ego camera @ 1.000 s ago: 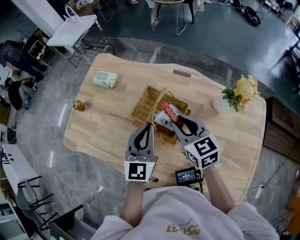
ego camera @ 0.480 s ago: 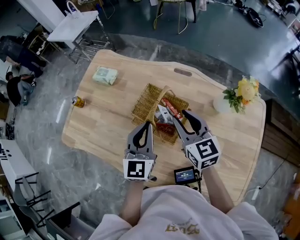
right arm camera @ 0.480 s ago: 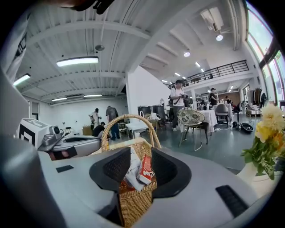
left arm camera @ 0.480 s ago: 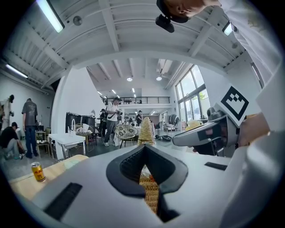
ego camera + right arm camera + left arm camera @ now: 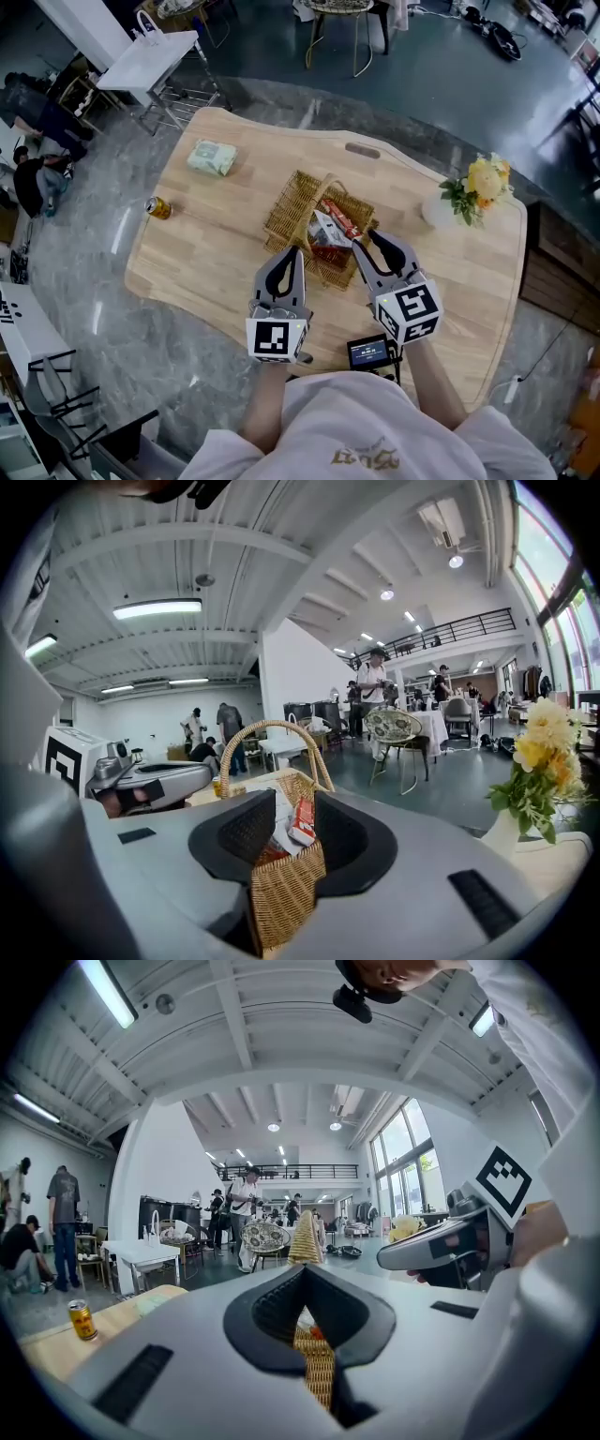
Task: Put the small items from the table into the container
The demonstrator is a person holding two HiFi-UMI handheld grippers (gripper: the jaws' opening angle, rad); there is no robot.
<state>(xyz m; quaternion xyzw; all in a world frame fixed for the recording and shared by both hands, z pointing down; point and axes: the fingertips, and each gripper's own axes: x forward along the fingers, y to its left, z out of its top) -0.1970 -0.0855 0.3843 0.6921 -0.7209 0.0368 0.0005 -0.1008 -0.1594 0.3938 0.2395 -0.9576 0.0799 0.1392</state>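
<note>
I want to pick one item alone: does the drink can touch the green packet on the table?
Apart. The head view shows a wide strip of bare table between the drink can and the green packet.

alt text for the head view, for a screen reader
A wicker basket holding snack packets sits on a wooden table, with the left hand-held gripper closed on its near rim and the right hand-held gripper open beside it. A drink can, a green packet and a vase of flowers stand farther out.
</note>
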